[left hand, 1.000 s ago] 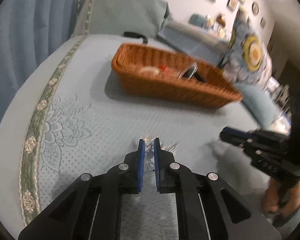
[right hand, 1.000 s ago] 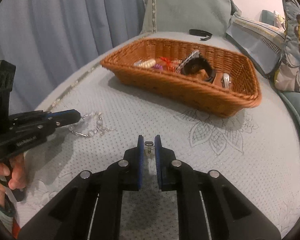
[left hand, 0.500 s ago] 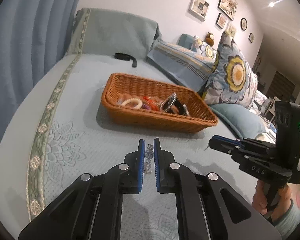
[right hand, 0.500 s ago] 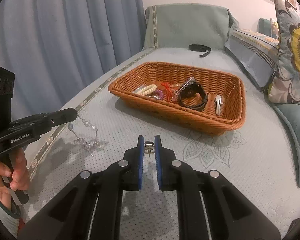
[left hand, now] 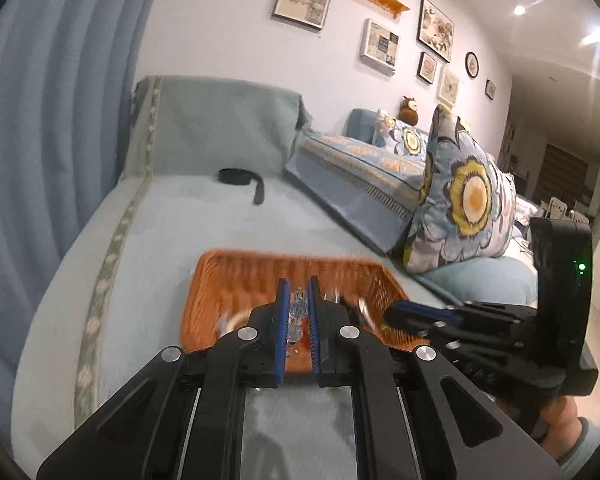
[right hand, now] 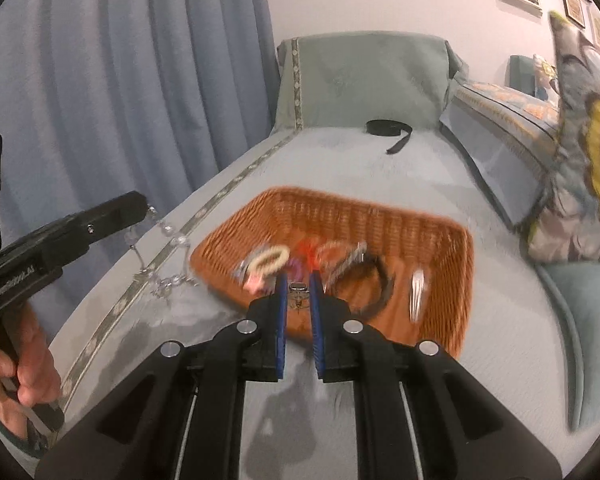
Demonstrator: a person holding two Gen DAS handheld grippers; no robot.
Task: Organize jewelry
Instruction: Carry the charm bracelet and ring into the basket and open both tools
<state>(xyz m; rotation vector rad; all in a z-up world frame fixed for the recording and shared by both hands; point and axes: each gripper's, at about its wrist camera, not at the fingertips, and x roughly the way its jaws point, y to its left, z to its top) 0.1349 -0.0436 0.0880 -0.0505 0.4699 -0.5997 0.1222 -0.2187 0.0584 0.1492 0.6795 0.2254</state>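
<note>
An orange wicker basket sits on the pale blue sofa cover. It holds a cream bead bracelet, a black watch strap, a silver hair clip and red and purple pieces. My left gripper is shut on a clear-bead silver chain. In the right wrist view the chain dangles from the left gripper, left of the basket. My right gripper is shut on a small metal clasp piece over the basket's near rim. The right gripper points at the basket's right side.
A black strap lies near the sofa back. Floral cushions and a folded blanket line the right side. Blue curtains hang on the left. A hand holds the left gripper's handle.
Both grippers have risen and come closer to the basket. The bead chain has lifted off the sofa cover and now hangs from the left gripper.
</note>
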